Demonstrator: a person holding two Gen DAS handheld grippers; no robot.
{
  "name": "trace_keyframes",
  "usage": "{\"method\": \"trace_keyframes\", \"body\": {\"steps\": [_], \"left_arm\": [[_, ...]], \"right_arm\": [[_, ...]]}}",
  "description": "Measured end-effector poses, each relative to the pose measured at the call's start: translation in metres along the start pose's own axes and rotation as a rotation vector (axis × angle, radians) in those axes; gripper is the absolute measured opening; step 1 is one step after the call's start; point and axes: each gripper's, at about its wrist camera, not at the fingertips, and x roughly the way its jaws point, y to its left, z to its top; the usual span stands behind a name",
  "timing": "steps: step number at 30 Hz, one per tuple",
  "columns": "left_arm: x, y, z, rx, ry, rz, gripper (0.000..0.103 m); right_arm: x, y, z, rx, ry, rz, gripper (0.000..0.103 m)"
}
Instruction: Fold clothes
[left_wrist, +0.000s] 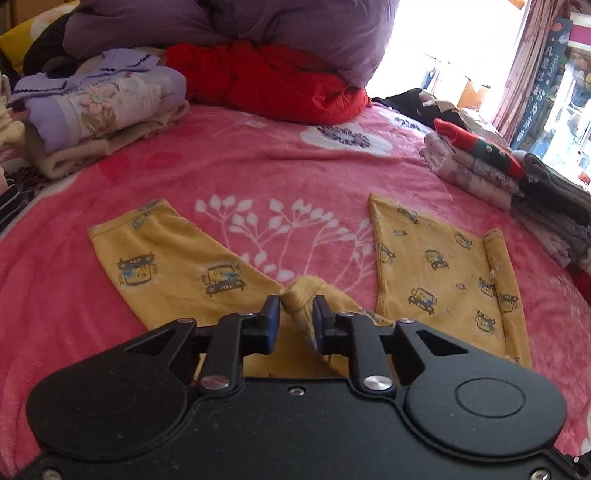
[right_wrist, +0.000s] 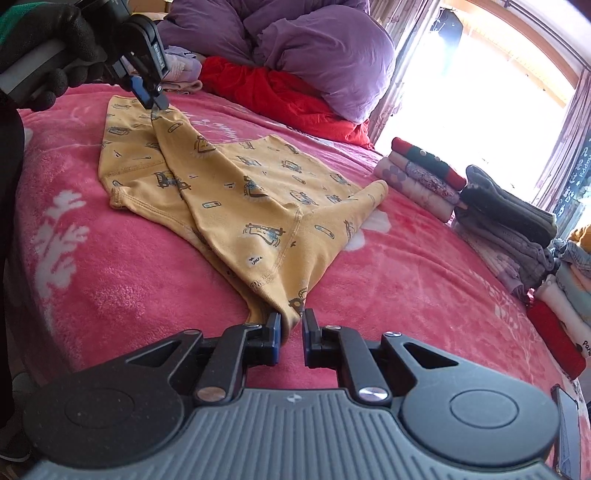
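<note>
On pink blanket (right_wrist: 110, 273): yellow pants (right_wrist: 240, 192), left claw (right_wrist: 155, 99) and right claw (right_wrist: 291, 326) each clamped on edge.

Blown-out window (right_wrist: 476, 92) glare, fisheye-bent edges

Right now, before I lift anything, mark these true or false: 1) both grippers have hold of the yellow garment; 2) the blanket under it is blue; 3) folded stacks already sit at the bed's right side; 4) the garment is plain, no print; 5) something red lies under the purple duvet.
1) True: the left gripper and the right gripper each pinch a bunched part of the yellow garment.
2) False: the blanket is pink with white flowers.
3) True: folded stacks lie there.
4) False: it is printed with small cars.
5) True: red fabric lies beneath the purple duvet.
</note>
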Motion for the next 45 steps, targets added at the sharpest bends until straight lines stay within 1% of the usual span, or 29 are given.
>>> {"method": "trace_keyframes", "body": {"steps": [3,4,6,8,11,14,15,17,19,21,22,23,26,30,33,34,35,37,39,41,42,43,44,45], "left_arm": [[-0.013,-0.006,0.005,0.013,-0.059,0.017,0.026],[-0.018,-0.010,0.006,0.021,-0.076,0.011,0.026],[-0.022,-0.020,0.007,0.039,-0.088,-0.034,0.027],[-0.023,-0.033,0.004,0.071,-0.084,-0.077,0.027],[-0.018,-0.052,-0.004,0.127,-0.061,-0.114,0.027],[-0.010,-0.063,-0.013,0.144,-0.026,-0.142,0.027],[-0.009,-0.066,-0.015,0.152,-0.019,-0.153,0.027],[-0.009,-0.073,-0.019,0.174,-0.006,-0.184,0.027],[-0.010,-0.078,-0.022,0.188,-0.005,-0.201,0.027],[-0.011,-0.082,-0.025,0.189,-0.001,-0.221,0.027],[-0.012,-0.084,-0.026,0.189,0.005,-0.243,0.027],[-0.014,-0.086,-0.028,0.193,0.012,-0.270,0.027],[-0.014,-0.100,-0.032,0.207,0.032,-0.330,0.029],[0.012,-0.128,-0.020,0.200,0.080,-0.404,0.031],[0.050,-0.151,-0.002,0.177,0.132,-0.449,0.032],[0.065,-0.158,0.004,0.169,0.147,-0.454,0.032],[0.080,-0.164,0.010,0.157,0.159,-0.445,0.032],[0.110,-0.172,0.021,0.108,0.207,-0.453,0.032],[0.132,-0.176,0.028,0.055,0.238,-0.468,0.032],[0.146,-0.187,0.032,0.048,0.254,-0.492,0.032],[0.149,-0.195,0.033,0.069,0.251,-0.502,0.027],[0.148,-0.206,0.033,0.116,0.237,-0.498,0.018],[0.142,-0.221,0.030,0.219,0.198,-0.463,0.003],[0.136,-0.237,0.026,0.320,0.158,-0.427,0.003]], "right_arm": [[-0.003,0.002,0.000,-0.025,-0.018,0.003,0.014],[-0.003,0.004,0.000,-0.036,-0.021,0.004,0.014],[-0.005,0.005,0.002,-0.046,-0.022,0.025,0.012],[-0.008,0.009,0.004,-0.078,-0.029,0.015,0.012],[-0.011,0.015,0.004,-0.123,-0.013,0.074,0.013],[-0.016,0.026,0.004,-0.192,0.012,0.088,0.012],[-0.020,0.027,0.005,-0.198,0.009,0.096,0.012],[-0.031,0.022,0.008,-0.164,-0.024,0.122,0.014],[-0.034,0.020,0.011,-0.151,-0.042,0.113,0.015],[-0.031,0.017,0.013,-0.125,-0.038,0.099,0.021],[-0.029,0.015,0.012,-0.114,-0.034,0.083,0.031],[-0.026,0.013,0.012,-0.103,-0.030,0.067,0.037],[-0.019,0.008,0.012,-0.064,-0.028,0.037,0.043],[-0.007,0.007,0.009,-0.036,-0.018,0.034,0.045],[-0.006,0.008,0.007,-0.035,-0.035,0.029,0.042],[-0.007,0.008,0.007,-0.031,-0.045,0.028,0.041],[-0.007,0.006,0.008,-0.023,-0.047,0.034,0.037],[-0.003,0.004,0.007,-0.006,-0.028,0.053,0.035],[0.000,0.002,0.006,0.010,-0.016,0.063,0.035],[0.001,0.001,0.006,0.022,-0.018,0.071,0.035],[0.001,0.000,0.006,0.028,-0.018,0.075,0.035],[0.002,-0.001,0.006,0.035,-0.017,0.081,0.035],[0.002,-0.002,0.006,0.042,-0.016,0.086,0.035],[0.003,-0.002,0.006,0.047,-0.013,0.091,0.035]]}}
